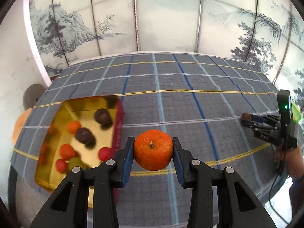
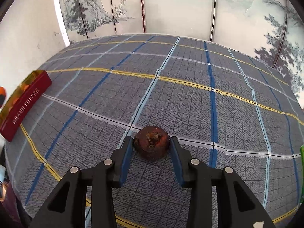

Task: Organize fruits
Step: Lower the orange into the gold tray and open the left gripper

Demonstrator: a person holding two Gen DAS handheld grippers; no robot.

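Your left gripper (image 1: pixel 153 153) has its blue pads pressed against both sides of an orange (image 1: pixel 153 150), so it is closed on the fruit and appears to carry it above the checked cloth (image 1: pixel 190 104), low in the centre of the left view. The gold tin (image 1: pixel 57 125) sits at lower left of that view with its red wall (image 1: pixel 117 131) just beside your left finger. Inside it lie two dark brown fruits (image 1: pixel 102 116), a small orange one, some red ones and a green one, all a little blurred.

Your right gripper (image 2: pixel 151 146) straddles a dark brown fruit (image 2: pixel 151 142) that rests on the cloth at lower centre of the right view. The left pad looks to be touching it; a thin gap shows at the right pad, so the jaws are part open and do not have hold of it, as far as I can judge.

Watch these risks:
- The orange is round and held only at its widest line; a loose squeeze could let it roll out before it clears the red wall.
- Coming in low, your left finger could knock the tin's wall and shove the tin.
- Closing off-centre on the brown fruit could squirt it away across the cloth.
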